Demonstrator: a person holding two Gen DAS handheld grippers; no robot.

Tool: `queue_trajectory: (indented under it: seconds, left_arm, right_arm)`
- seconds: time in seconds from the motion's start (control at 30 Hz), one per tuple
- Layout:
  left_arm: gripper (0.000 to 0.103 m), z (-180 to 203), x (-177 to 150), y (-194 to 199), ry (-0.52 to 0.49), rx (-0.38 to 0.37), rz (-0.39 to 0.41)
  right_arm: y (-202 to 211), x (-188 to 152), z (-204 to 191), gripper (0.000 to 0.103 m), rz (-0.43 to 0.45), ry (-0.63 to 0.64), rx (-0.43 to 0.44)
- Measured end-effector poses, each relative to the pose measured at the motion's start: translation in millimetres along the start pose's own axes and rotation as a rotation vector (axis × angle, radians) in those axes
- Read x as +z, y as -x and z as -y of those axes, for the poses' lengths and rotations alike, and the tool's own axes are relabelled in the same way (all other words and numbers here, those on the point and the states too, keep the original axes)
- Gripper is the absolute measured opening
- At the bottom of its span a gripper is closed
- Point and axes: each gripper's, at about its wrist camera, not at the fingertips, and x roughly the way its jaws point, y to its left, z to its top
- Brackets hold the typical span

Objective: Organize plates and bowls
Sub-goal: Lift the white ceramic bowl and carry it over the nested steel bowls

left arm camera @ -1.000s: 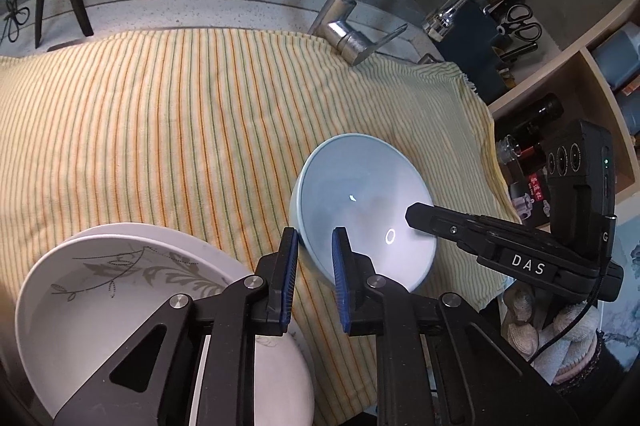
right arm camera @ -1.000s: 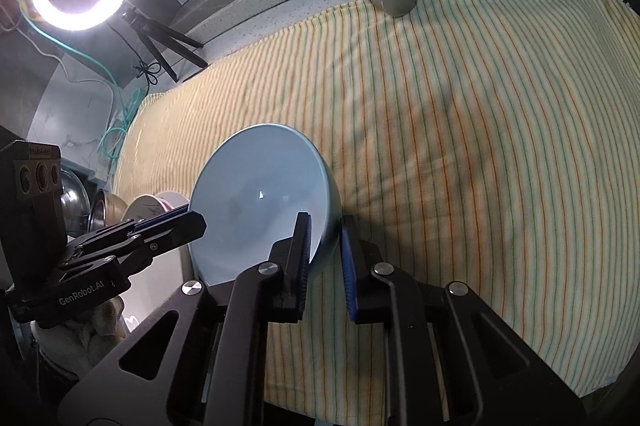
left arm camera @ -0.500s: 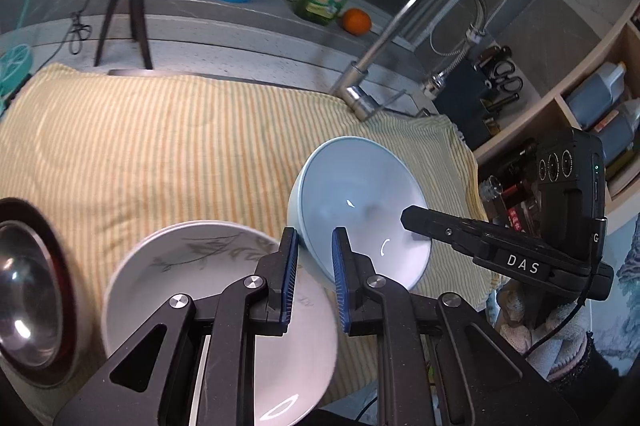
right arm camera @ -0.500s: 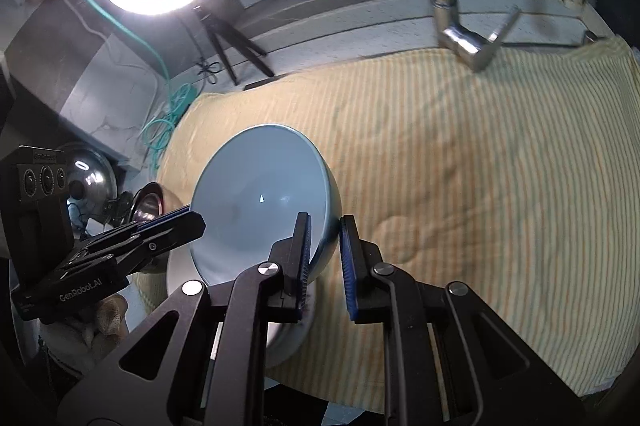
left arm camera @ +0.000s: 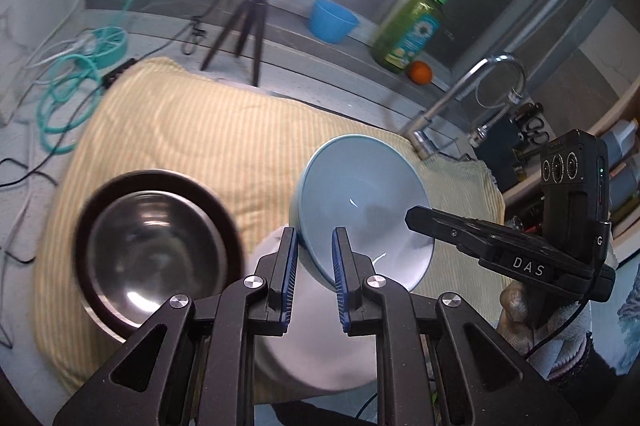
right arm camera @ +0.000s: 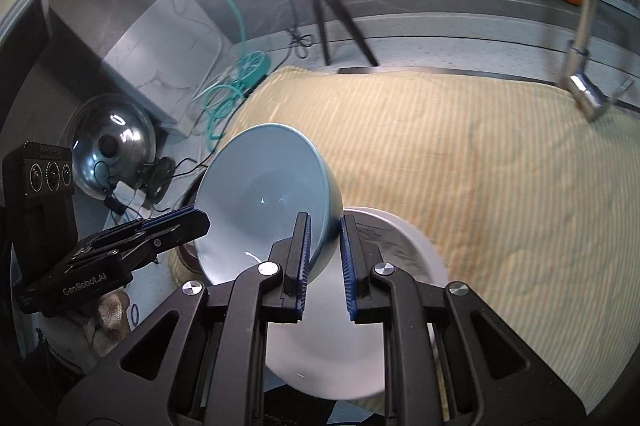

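Note:
A pale blue bowl (left arm camera: 360, 201) hangs in the air, gripped on opposite sides of its rim. My left gripper (left arm camera: 314, 250) is shut on the near-left rim, and my right gripper (right arm camera: 324, 240) is shut on the other side of the same blue bowl (right arm camera: 264, 197). Below it sits a white plate (right arm camera: 404, 258) on the yellow striped cloth (left arm camera: 224, 145); in the left wrist view the white plate (left arm camera: 320, 366) shows under my fingers. A steel bowl with a dark rim (left arm camera: 156, 246) rests on the cloth to the left.
A ring light on a tripod (left arm camera: 256, 25) stands behind the cloth. A blue cup (left arm camera: 332, 19), a green soap bottle (left arm camera: 412, 33) and an orange (left arm camera: 420, 71) line the back ledge. A tap (left arm camera: 460, 93) rises at the right; teal cord (left arm camera: 68, 93) and a steel lid (right arm camera: 110, 141) lie left.
Both grippers have carried the blue bowl up and to the left, off the cloth. It now hangs over the white plate, and the steel bowl has come into view.

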Motion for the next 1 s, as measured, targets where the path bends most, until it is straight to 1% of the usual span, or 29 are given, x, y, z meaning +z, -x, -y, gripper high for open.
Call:
queue_trajectory:
  seconds: [0.23, 0.4, 0.6, 0.73, 1.0]
  left_arm:
    - [0.015, -42, -2, 25, 0.048, 0.057, 0.025]
    - [0.015, -69, -5, 34, 0.094, 0.079, 0.026]
    - [0.015, -92, -12, 37, 0.139, 0.091, 0.010]
    - [0.015, -103, -16, 35, 0.160, 0.098, -0.002]
    - [0.015, -117, -20, 25, 0.184, 0.100, -0.031]
  right_arm:
    - [-36, 6, -43, 0.015, -0.044, 0.050, 0.044]
    - [-57, 7, -65, 0.015, -0.076, 0.081, 0.053]
    - [-84, 5, -78, 0.015, -0.135, 0.092, 0.058]
    - [-97, 2, -85, 0.015, -0.162, 0.104, 0.047]
    - [-113, -1, -87, 0.015, -0.191, 0.112, 0.026]
